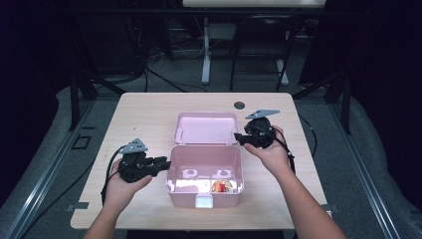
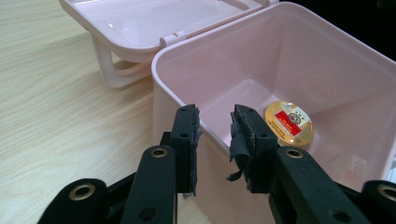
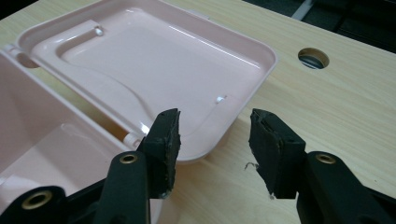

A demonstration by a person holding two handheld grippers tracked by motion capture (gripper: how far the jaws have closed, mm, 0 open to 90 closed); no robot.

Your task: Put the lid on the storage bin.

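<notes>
An open pink box (image 1: 177, 198) stands at the middle of the wooden table, its lid (image 1: 206, 127) laid back flat behind it. A round gold tin with a red label (image 1: 222, 186) lies on the box floor (image 2: 287, 123). My left gripper (image 1: 166, 162) is at the box's left wall. In the left gripper view (image 2: 215, 135) one jaw stands outside that wall and one inside, the rim (image 2: 161, 58) passing between them with a gap on each side. My right gripper (image 1: 238, 138) is open at the lid's right near corner (image 3: 215, 135), nothing gripped.
A round cable hole (image 1: 239, 105) sits in the table behind the lid. The box has a pale clasp (image 1: 203, 201) on its front wall. Bare wood lies left and right of the box. Dark floor, cables and table legs lie beyond the far edge.
</notes>
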